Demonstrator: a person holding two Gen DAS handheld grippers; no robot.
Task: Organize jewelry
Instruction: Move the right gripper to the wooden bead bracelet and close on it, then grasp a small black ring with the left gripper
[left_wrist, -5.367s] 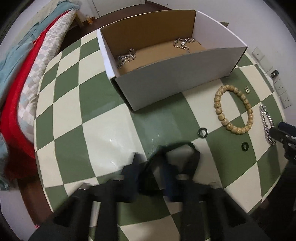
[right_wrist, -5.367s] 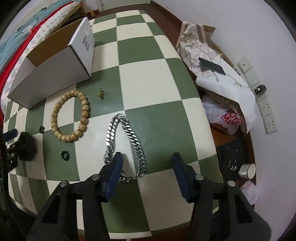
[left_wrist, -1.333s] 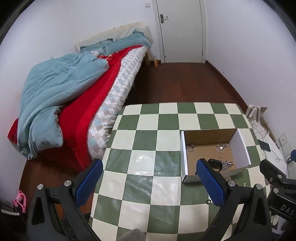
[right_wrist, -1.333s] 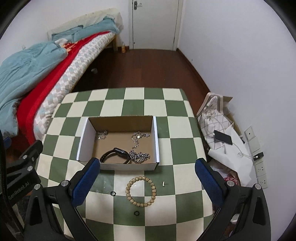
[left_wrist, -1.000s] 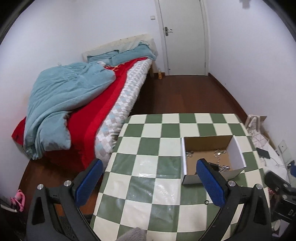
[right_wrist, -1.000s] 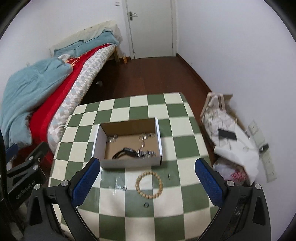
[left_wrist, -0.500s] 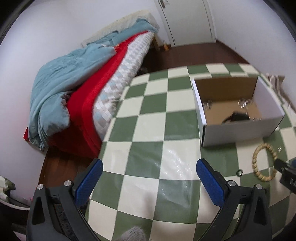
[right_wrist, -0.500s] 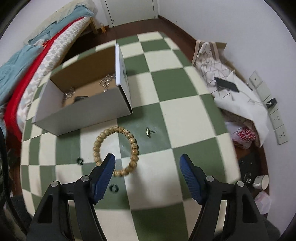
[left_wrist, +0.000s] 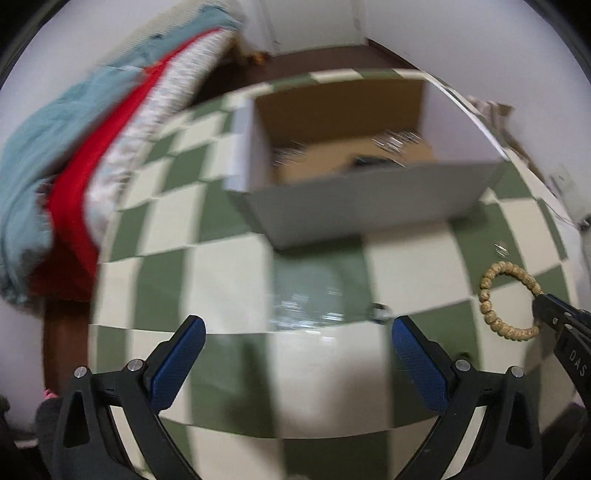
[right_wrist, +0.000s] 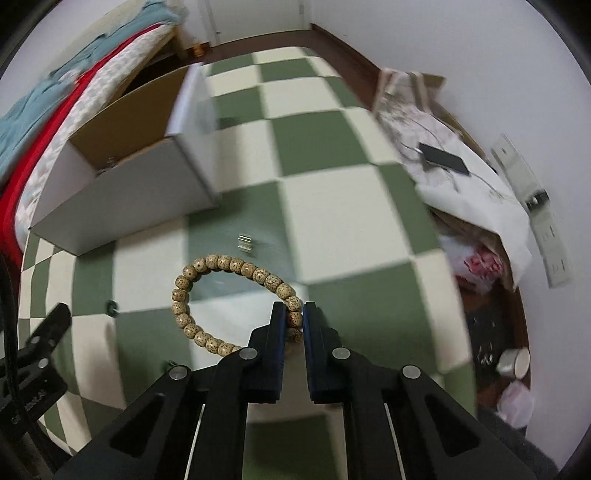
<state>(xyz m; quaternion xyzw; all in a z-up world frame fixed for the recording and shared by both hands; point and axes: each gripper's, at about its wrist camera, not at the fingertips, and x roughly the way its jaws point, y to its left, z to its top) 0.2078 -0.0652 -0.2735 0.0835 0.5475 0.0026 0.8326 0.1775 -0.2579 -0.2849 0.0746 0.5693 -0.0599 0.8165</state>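
Over the checkered table (left_wrist: 229, 280), left wrist view: the left gripper (left_wrist: 295, 332) sits lower and closer to the tabletop than half a second ago, and its blue-padded fingers (left_wrist: 177, 354) remain spread wide with nothing between them. The cardboard box (left_wrist: 369, 206) now fills the upper middle of the frame; something dark and some glinting metal lie inside, too blurred to name. A small dark ring (left_wrist: 377, 311) lies on the table just ahead of the right finger. At the right edge the bead bracelet (left_wrist: 495, 306) lies on the table, and the tip of the right gripper (left_wrist: 554, 314) now touches its near side, where before it stood short of it. White letters "DAS" read on that gripper's body. The bed (left_wrist: 74, 155), with red and blue covers, lies left of the table.

Right wrist view: the right gripper (right_wrist: 294, 314) was open above the bracelet half a second ago; now its fingers are clenched on one bead at the near right side of the bead bracelet (right_wrist: 221, 266), which lies flat on the table (right_wrist: 332, 221) near the box (right_wrist: 122, 195). A small metal earring (right_wrist: 244, 243) lies just beyond the bracelet, a dark ring (right_wrist: 110, 307) to its left. Embossed lettering on the left gripper's body at the lower left is unreadable. A phone (right_wrist: 443, 158) rests on white paper beside the table.
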